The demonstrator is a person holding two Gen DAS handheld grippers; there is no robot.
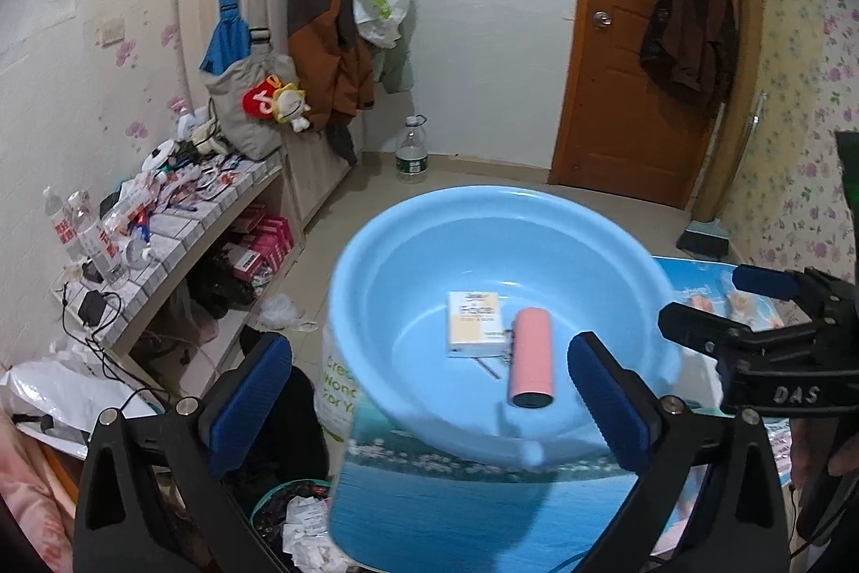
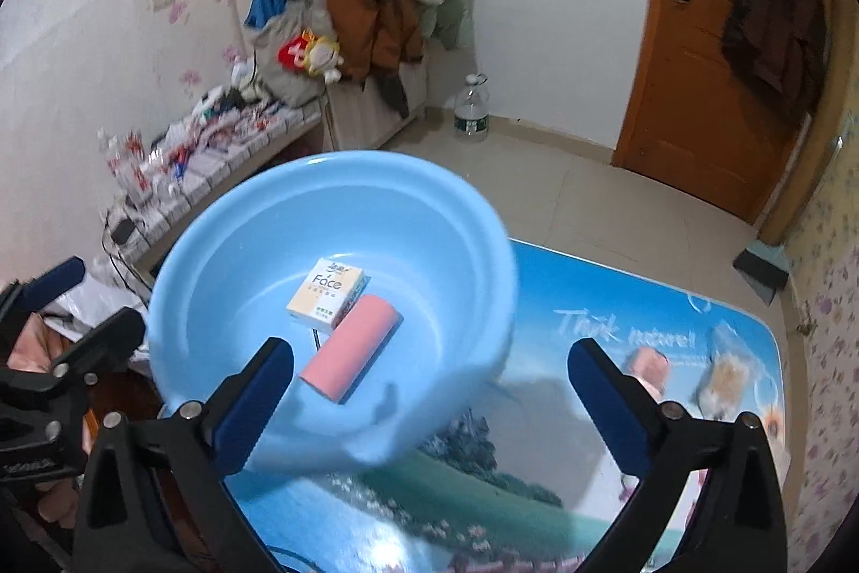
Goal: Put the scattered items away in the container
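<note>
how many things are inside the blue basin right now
2. A white and yellow tissue packet lies flat on the floor of the round light blue plastic basin, and a pink cylinder lies beside it. A thin cord near them is unclear.

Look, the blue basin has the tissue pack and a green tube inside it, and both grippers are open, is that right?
Almost. The tube in the blue basin is pink, not green; the right wrist view shows it lying beside the tissue pack. The rest holds: the left gripper and right gripper are both open and hold nothing.
</note>
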